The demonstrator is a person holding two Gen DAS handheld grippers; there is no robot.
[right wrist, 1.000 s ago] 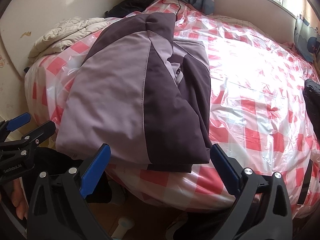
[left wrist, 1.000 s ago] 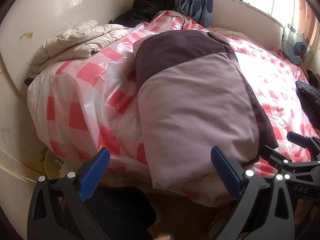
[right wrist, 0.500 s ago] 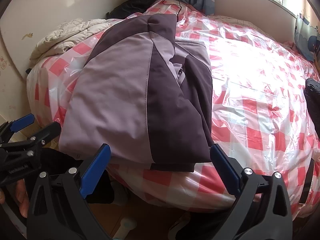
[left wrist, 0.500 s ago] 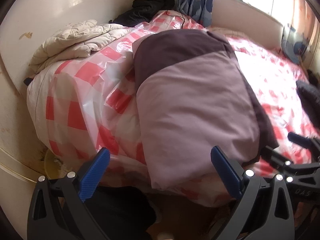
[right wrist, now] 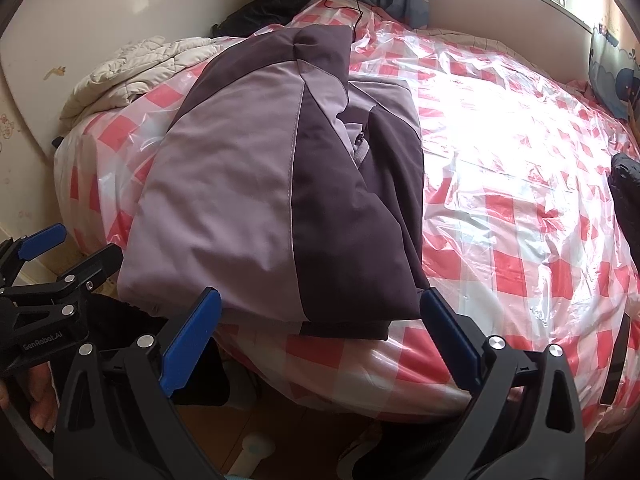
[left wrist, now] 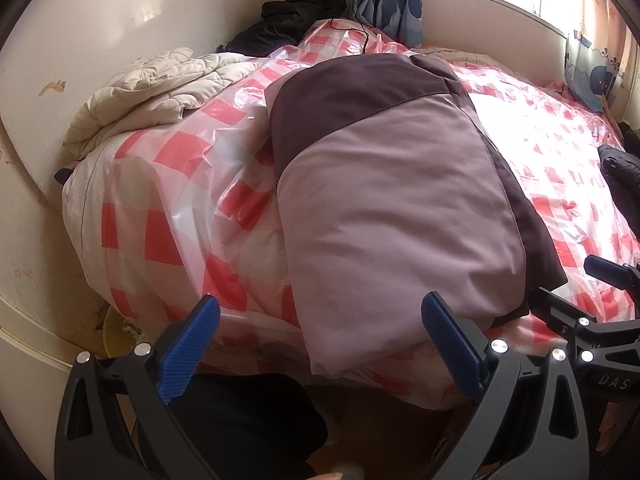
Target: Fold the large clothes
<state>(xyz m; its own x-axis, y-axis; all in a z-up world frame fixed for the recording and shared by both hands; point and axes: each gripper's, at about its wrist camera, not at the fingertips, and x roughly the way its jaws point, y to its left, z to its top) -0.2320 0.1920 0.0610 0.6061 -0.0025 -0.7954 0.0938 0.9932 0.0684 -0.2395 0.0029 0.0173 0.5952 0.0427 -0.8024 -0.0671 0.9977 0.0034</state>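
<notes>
On the far left a cream quilt [left wrist: 160, 92] is bunched up against the wall. Next to it the bed is covered by a shiny plastic sheet [left wrist: 168, 208] with red and white squares. The left gripper [left wrist: 320, 344] hangs just off the bed's near edge with its jaws wide apart and nothing in them.

In the middle lies the jacket [right wrist: 272, 184], light purple and dark purple. It is folded into a long bundle, and its bottom end reaches the near edge of the bed. It looks puffy and soft, so it will likely squash and bend when picked up. It is big, so it may sag in the middle. The sheet under it looks slippery, so the jacket could slide if pushed.

A good place to grab seems to be the two near corners of the bottom edge, one for each gripper. The cloth is thick there, so the jaws need a deep bite.

The right gripper [right wrist: 320, 334] hangs by that bottom edge, jaws wide and empty. A dark garment [right wrist: 626, 184] lies far right
</notes>
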